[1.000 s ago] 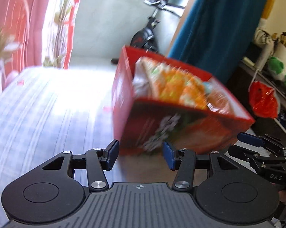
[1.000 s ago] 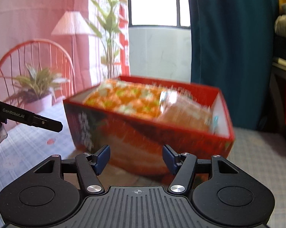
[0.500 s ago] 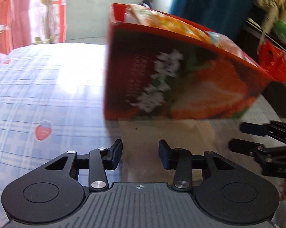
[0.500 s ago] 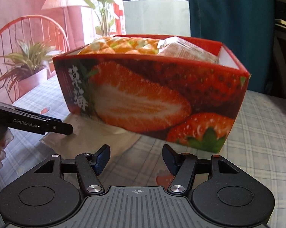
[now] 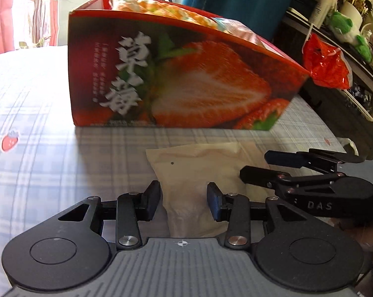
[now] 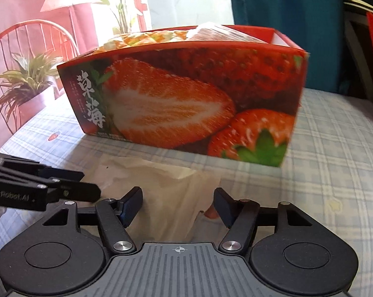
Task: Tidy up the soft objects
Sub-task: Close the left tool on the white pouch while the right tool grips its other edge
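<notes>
checked bedding carries a strawberry box already filled with soft packs. just in front of it lies a beige pouch. left gripper stands apart over it; right gripper is opening, nothing clamped. next, i judge: pinch the pouch and lift it boxward.

One red cardboard strawberry-printed box sits at twelve o'clock on the one blue checked tablecloth, with at least two soft packets showing above its rim, an orange-and-white patterned one and a clear crinkled one. One flat cream pouch lies at six o'clock of the box, two black two-finger grippers hang over it, and one red crumpled plastic bag hangs at two o'clock
</notes>
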A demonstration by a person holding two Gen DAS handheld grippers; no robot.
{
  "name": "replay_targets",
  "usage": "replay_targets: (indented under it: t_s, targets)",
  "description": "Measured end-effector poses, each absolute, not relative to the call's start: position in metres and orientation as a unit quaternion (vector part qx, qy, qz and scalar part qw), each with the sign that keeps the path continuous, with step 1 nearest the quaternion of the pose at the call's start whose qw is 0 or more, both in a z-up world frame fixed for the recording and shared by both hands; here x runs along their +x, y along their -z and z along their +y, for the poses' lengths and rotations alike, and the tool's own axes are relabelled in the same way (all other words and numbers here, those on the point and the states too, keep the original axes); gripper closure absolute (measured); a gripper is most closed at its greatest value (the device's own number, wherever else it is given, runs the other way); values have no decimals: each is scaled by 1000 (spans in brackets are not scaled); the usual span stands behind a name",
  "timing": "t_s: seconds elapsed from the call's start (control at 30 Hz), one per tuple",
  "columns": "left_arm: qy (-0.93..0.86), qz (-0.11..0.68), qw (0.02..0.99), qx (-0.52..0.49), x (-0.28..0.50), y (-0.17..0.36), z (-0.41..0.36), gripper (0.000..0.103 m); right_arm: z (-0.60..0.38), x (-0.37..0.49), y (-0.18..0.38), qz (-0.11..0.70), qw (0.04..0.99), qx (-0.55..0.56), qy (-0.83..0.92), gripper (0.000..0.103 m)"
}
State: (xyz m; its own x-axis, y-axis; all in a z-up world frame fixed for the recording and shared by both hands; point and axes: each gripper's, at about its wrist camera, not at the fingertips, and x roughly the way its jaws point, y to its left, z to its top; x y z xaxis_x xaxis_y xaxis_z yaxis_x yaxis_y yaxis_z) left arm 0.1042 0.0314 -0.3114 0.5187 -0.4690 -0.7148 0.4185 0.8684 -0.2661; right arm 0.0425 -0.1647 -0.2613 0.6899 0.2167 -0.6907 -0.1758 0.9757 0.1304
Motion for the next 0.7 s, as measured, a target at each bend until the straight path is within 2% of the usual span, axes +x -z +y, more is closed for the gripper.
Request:
replay_targets:
  t_s: [0.7]
  targets:
    - [236, 421, 873, -67, 71, 311, 33, 60, -170, 3, 267, 355, 926, 21, -127, 36]
